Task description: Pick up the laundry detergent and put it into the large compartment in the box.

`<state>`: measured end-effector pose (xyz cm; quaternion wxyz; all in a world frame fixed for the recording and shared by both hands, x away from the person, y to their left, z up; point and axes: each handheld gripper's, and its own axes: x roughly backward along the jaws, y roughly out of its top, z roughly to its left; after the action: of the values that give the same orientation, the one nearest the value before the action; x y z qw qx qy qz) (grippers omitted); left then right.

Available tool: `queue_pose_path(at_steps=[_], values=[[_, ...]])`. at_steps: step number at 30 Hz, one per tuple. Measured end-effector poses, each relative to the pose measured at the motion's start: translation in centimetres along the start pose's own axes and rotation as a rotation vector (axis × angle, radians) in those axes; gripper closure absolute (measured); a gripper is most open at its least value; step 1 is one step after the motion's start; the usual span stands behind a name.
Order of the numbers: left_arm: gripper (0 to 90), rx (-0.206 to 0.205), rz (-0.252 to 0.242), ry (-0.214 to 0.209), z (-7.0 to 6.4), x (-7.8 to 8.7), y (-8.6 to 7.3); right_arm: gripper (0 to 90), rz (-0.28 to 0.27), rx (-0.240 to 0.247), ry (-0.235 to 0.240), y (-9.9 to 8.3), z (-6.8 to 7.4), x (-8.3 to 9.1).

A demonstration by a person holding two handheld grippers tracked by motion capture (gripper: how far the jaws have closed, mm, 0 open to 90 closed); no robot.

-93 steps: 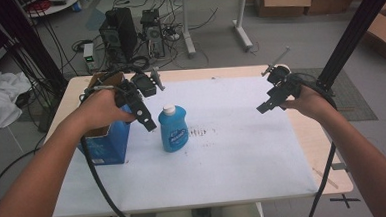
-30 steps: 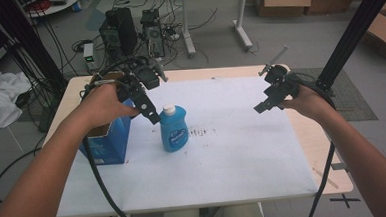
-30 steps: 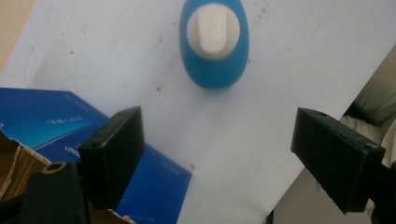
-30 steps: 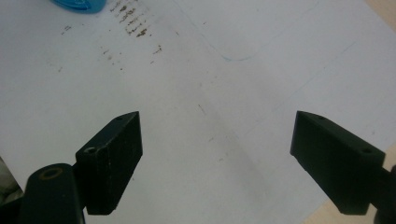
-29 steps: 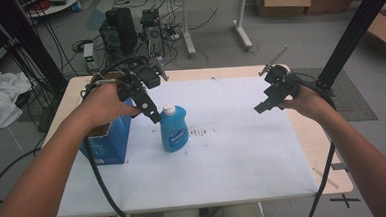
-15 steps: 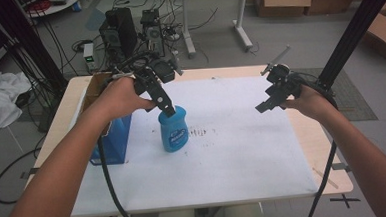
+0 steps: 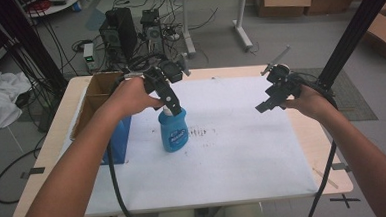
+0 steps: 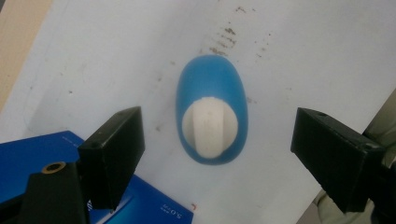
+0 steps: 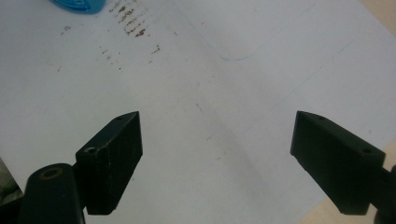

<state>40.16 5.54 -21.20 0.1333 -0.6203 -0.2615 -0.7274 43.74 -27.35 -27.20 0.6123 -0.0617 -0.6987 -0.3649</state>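
The blue box is cut off by the left gripper view's bottom edge.

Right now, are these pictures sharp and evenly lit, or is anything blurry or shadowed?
High view: even, soft light, slightly grainy. Left gripper view: the blue plastic bottle with the white cap looks soft, and the black fingers nearest the lens are blurred. Right gripper view: the white table sheet is dimmer, greyish, with no glare.
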Motion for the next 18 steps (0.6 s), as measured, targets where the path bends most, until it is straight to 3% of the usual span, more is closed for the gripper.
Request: queue_pose_path(at_steps=[18], values=[[18.4, -0.009, 0.023, -0.022, 0.2, -2.6, 0.8, 16.9, 0.003, -0.008, 0.004, -0.3, -0.5, -0.4]])
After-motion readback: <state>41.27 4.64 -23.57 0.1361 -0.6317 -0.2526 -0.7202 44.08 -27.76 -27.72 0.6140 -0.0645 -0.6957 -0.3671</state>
